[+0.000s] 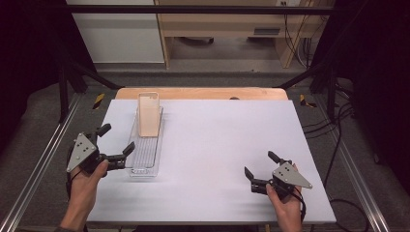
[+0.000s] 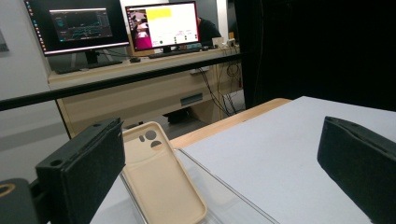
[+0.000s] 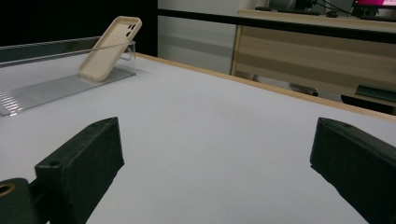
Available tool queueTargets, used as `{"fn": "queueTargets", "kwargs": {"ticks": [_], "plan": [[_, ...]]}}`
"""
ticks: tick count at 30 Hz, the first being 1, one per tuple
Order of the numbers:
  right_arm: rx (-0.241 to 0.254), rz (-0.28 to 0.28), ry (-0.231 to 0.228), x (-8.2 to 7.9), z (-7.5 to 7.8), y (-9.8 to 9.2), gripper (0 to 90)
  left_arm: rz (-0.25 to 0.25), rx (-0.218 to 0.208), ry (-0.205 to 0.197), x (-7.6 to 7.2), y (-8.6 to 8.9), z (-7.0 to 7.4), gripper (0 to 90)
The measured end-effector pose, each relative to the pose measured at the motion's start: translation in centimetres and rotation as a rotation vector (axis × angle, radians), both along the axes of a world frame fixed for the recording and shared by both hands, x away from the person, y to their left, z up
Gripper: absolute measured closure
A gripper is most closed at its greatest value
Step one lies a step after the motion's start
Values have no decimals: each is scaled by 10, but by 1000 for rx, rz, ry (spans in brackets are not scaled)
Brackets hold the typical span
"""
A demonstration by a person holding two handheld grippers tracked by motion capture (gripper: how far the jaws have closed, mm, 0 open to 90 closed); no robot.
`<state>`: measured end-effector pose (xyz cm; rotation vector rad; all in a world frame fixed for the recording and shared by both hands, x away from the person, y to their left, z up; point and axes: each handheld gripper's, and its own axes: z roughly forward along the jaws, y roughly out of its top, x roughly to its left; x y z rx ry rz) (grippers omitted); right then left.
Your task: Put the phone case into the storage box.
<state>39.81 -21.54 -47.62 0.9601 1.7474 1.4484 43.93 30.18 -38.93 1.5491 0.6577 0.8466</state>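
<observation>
Beige and untouched, the phone case (image 1: 149, 115) leans upright at the far end of the clear acrylic tray (image 1: 145, 166) on the bench's (image 1: 217, 145) left side. Your left gripper (image 1: 117, 142) hovers just beside the tray's near end, fingers spread and empty. Your right gripper (image 1: 259, 166) waits well apart, fingers spread too, so the whole grasp remains ahead.

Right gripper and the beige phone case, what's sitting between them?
Nothing: in the high view, bare white table runs from the right gripper to the phone case in its clear tray.
</observation>
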Motion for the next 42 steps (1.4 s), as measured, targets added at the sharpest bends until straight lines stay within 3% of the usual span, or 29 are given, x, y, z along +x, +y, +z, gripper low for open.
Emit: {"fn": "queueTargets", "kwargs": {"ticks": [11, 27, 42], "plan": [[-1, 1, -1, 0, 0, 0, 27, 10, -20, 19, -8, 10, -10, 10], [-2, 1, 0, 0, 0, 0, 27, -6, -43, 30, -17, 11, -27, 10], [-3, -1, -2, 1, -1, 0, 27, -21, -38, 37, -22, 10, -41, 10]]}}
